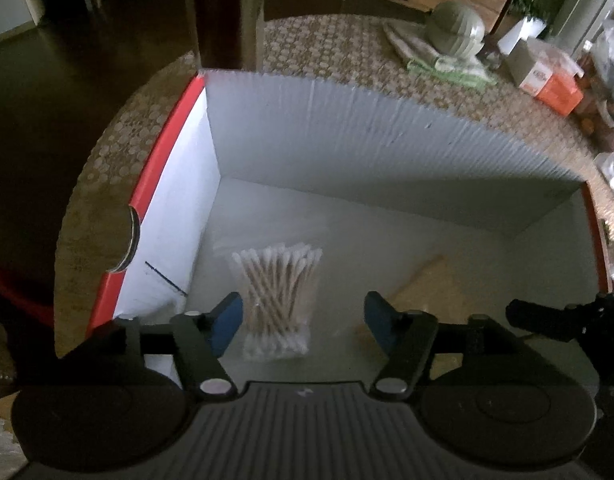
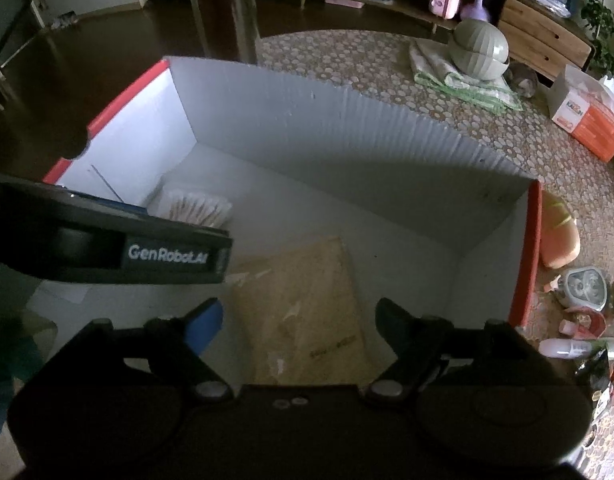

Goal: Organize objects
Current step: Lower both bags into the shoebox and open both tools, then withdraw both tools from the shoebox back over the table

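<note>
A patterned table (image 2: 347,52) carries a white box (image 2: 347,120), folded cloth (image 2: 459,76) and orange carton (image 2: 591,120).

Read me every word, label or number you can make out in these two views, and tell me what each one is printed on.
"GenRobot.AI": white lettering on the side of the left hand-held gripper, seen from the right wrist view.
"KA…N": partial orange lettering on the orange and white carton; the middle letters are blurred.
Dark print on the tan envelope inside the white box: too blurred to read.
</note>
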Tool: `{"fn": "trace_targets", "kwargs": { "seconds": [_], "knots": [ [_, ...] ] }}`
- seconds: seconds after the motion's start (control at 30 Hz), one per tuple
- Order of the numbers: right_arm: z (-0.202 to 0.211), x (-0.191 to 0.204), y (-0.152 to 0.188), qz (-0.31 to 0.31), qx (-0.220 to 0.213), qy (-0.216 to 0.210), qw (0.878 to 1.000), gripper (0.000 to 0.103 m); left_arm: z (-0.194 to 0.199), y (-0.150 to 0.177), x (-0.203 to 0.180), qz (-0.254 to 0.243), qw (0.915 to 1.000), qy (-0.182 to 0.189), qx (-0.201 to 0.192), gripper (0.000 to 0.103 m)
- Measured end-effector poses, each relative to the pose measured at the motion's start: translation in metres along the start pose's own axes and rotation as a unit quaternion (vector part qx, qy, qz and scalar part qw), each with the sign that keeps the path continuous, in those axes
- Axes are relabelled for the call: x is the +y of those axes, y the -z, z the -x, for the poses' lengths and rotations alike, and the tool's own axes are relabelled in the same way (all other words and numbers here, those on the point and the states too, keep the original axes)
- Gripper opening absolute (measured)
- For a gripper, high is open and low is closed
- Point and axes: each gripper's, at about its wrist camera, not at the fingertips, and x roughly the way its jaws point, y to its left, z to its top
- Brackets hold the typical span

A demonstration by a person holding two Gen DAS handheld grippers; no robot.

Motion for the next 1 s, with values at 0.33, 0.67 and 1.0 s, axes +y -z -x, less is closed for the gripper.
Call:
{"fn": "trace_targets", "kwargs": {
  "seconds": [0.33, 0.67, 1.0],
  "knots": [
    [0.043, -0.011, 0.013, -0.01, -0.047, -0.035, 0.998, 0.087, 0.036, 0.0, -0.003, 0.0, 0.9987, -0.013, -0.048, 0.079],
    [0.104, -0.027, 0.041, 0.003, -0.096, -0.046, 0.994, 0.087, 0.083, 0.02, -0.017, -0.012, 0.996, -0.01, -0.088, 0.079],
    [0.152, -0.058, 0.084, -0.001, -0.133, -0.079, 0.988, 0.087, 0.124, 0.052, -0.054, -0.029, 0.9905, 0.007, -0.134, 0.079]
  ]
}}
